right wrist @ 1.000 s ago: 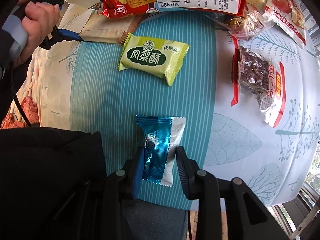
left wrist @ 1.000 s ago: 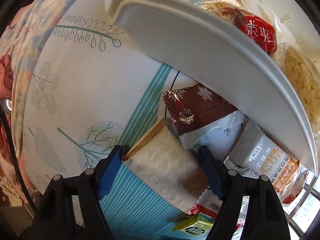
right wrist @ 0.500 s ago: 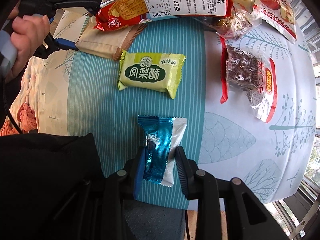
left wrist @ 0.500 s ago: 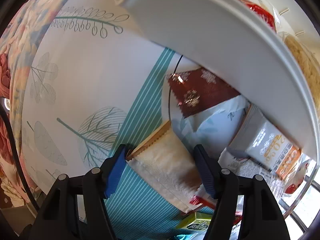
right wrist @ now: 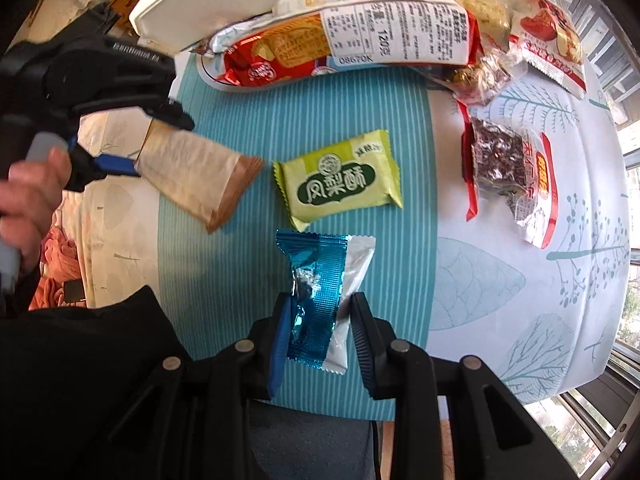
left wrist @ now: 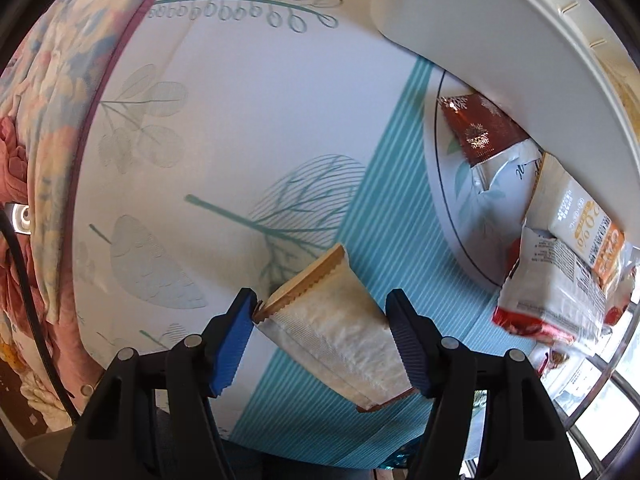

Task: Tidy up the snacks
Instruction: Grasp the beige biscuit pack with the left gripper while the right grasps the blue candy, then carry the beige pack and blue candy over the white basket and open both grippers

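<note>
My left gripper [left wrist: 320, 300] is shut on a beige snack packet [left wrist: 336, 332], its blue pads pressing both sides. The right wrist view shows the same packet [right wrist: 200, 176] in the left gripper [right wrist: 158, 144], held off the teal-striped tablecloth by a hand at the left. My right gripper [right wrist: 320, 304] is shut on the lower half of a blue foil packet [right wrist: 320, 276], which sticks out past the fingers. A green pastry packet [right wrist: 340, 184] lies flat just beyond it.
A white plastic bin [left wrist: 480, 40] stands at the table's far side, with a red biscuit pack [right wrist: 340, 48] and other snacks piled before it. A dark-red snowflake packet [left wrist: 480, 132] lies on a round plate [left wrist: 444, 208]. A clear bag of dark snacks [right wrist: 504, 172] lies to the right.
The left gripper narrowed onto the beige packet and carried it away from the white bin and snack pile, out over the teal stripe. The right gripper kept its hold on the blue packet.
</note>
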{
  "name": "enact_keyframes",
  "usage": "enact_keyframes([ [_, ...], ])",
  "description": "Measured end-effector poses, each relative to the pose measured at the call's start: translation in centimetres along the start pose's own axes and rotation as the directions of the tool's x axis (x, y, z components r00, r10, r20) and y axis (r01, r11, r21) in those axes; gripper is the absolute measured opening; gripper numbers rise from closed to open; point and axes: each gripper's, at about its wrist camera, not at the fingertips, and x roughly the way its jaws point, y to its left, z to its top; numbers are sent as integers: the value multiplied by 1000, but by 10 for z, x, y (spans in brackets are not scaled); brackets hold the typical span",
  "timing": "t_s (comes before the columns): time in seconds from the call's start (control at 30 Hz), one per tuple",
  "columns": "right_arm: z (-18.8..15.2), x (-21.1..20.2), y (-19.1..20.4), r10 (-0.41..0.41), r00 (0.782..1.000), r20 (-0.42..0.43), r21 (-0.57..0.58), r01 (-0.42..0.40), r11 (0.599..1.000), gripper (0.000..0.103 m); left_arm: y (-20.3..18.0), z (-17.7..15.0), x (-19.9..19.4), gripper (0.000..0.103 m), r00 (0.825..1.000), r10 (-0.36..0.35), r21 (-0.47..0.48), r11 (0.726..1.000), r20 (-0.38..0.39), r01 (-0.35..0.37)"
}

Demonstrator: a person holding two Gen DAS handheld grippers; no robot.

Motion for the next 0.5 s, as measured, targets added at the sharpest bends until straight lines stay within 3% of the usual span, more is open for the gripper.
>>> enact_keyframes([
  [0.2, 5, -15, 20, 27, 997, 67, -28, -25, 999, 30, 24, -20, -28, 65, 997, -24, 40, 999, 74, 21],
  [0.5, 20, -47, 42, 64, 979, 194, -69, -52, 996, 30, 48, -29, -84, 65, 980, -26, 153, 988, 198, -4],
])
